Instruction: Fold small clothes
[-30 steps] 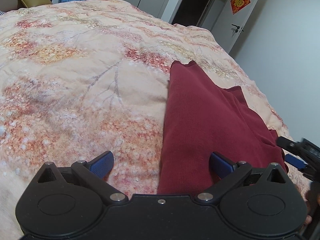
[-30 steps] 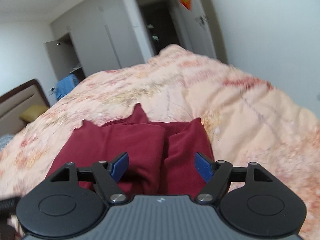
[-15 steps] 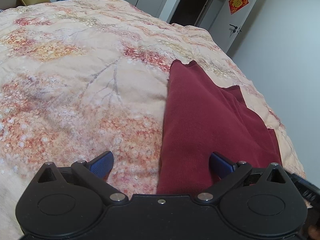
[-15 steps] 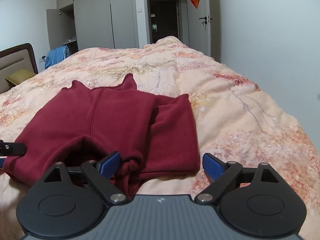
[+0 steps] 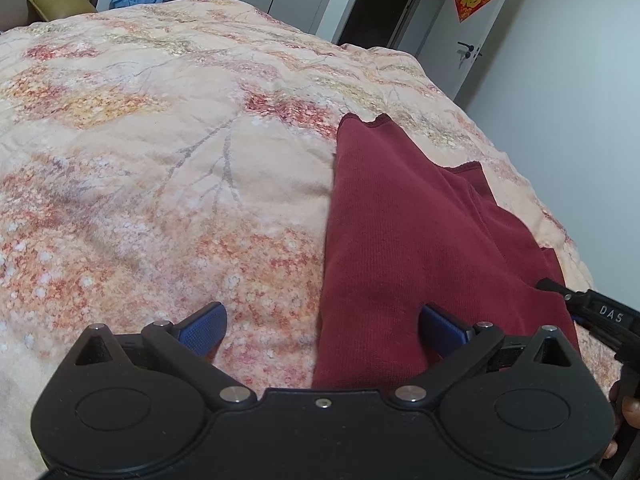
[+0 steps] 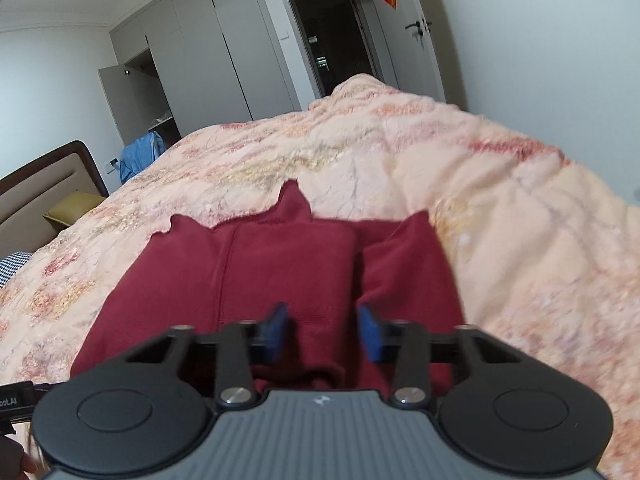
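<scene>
1. The right tongs are closing at this moment. A second ago their blue pads stood wide apart; now they have drawn in around a raised fold at the near hem of the dark red garment. Cloth sits between the pads, but a gap shows beside each, so I would not call it pinched yet.
2. The right-wrist picture is smeared, which fits a hand on the move: half a second ago it looked across the garment from further back; now it is low over the hem.
3. The left tongs are spread wide and have not shifted. The right pad hangs over the red cloth, the left over bare quilt, and the garment's long left edge runs between them. They hold nothing.
4. At the right edge of the left-wrist view the other tool's black frame has come in beside the garment's near right corner.
5. The garment lies flat on the flowered quilt of the bed, already doubled lengthwise, its right panel laid over the middle, two small points at the far end.
6. My reading: the right side is taking its hold for the next fold, probably carrying the near hem toward the far end. The left tongs will likely need to close on their corner first, or the hem lifts unevenly.
</scene>
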